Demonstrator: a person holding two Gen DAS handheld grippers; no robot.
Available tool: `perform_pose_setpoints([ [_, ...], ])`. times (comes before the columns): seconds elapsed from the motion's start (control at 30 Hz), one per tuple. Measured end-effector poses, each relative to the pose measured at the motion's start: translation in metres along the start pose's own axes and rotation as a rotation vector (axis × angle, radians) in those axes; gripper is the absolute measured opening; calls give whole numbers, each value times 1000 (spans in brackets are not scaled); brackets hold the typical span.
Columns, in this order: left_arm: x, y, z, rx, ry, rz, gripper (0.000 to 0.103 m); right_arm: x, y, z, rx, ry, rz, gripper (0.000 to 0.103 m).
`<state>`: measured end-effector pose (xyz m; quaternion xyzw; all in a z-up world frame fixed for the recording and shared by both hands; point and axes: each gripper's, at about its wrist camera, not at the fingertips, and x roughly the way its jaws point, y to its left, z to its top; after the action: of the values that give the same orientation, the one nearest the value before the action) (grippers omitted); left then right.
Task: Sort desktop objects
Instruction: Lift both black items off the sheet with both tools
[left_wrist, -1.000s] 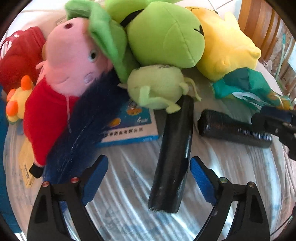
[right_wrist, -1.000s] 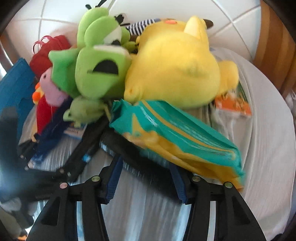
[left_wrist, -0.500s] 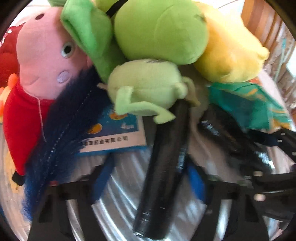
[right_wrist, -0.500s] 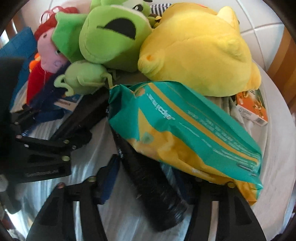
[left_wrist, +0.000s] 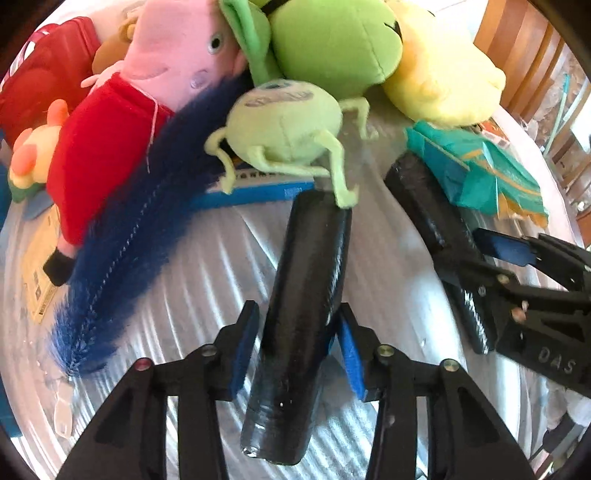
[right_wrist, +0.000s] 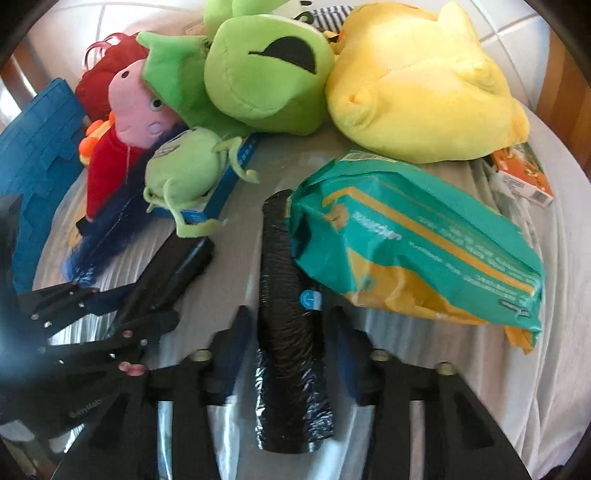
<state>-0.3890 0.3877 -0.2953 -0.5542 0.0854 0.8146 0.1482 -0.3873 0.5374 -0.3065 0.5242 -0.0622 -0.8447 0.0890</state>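
Observation:
Two black rolls lie on the white cloth. The left black roll (left_wrist: 306, 295) runs away from me between the blue pads of my left gripper (left_wrist: 297, 350). Both pads touch its sides while the jaws are opening. Its far end sits under a foot of the small green plush (left_wrist: 280, 125). The right black roll (right_wrist: 284, 288) lies between the fingers of my right gripper (right_wrist: 290, 336). Those jaws are closing, with a thin gap on each side. A teal and yellow packet (right_wrist: 417, 251) overlaps that roll's right side.
Plush toys crowd the far side: a pink pig in red (left_wrist: 110, 147), a green frog (right_wrist: 266, 74) and a big yellow one (right_wrist: 424, 85). A blue furry case (left_wrist: 129, 240), a blue box (left_wrist: 258, 188) and an orange box (right_wrist: 524, 177) lie nearby. Wooden chair backs stand behind.
My left gripper slid forward along its roll and its jaws came in from wide open to the roll's sides. My right gripper moved in and down over the other roll.

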Motion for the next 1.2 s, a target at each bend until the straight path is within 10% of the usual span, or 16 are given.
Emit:
perform_pose_setpoints([
  [0.2, 9, 4, 6, 1, -15, 9, 57, 4, 4, 6, 2, -13, -15, 72],
  [0.27, 8, 5, 4, 8, -24, -2, 43, 15, 10, 7, -16, 11, -23, 47],
  [0.37, 4, 6, 0, 9, -6, -6, 36, 15, 21, 11, -30, 17, -57, 35],
  [0.9, -116, 11, -21, -13, -229, -15, 35, -114, 49, -14, 23, -124, 25, 35],
  [1.2, -196, 61, -57, 9, -370, -6, 35, -165, 148, -32, -9, -274, -2, 35],
])
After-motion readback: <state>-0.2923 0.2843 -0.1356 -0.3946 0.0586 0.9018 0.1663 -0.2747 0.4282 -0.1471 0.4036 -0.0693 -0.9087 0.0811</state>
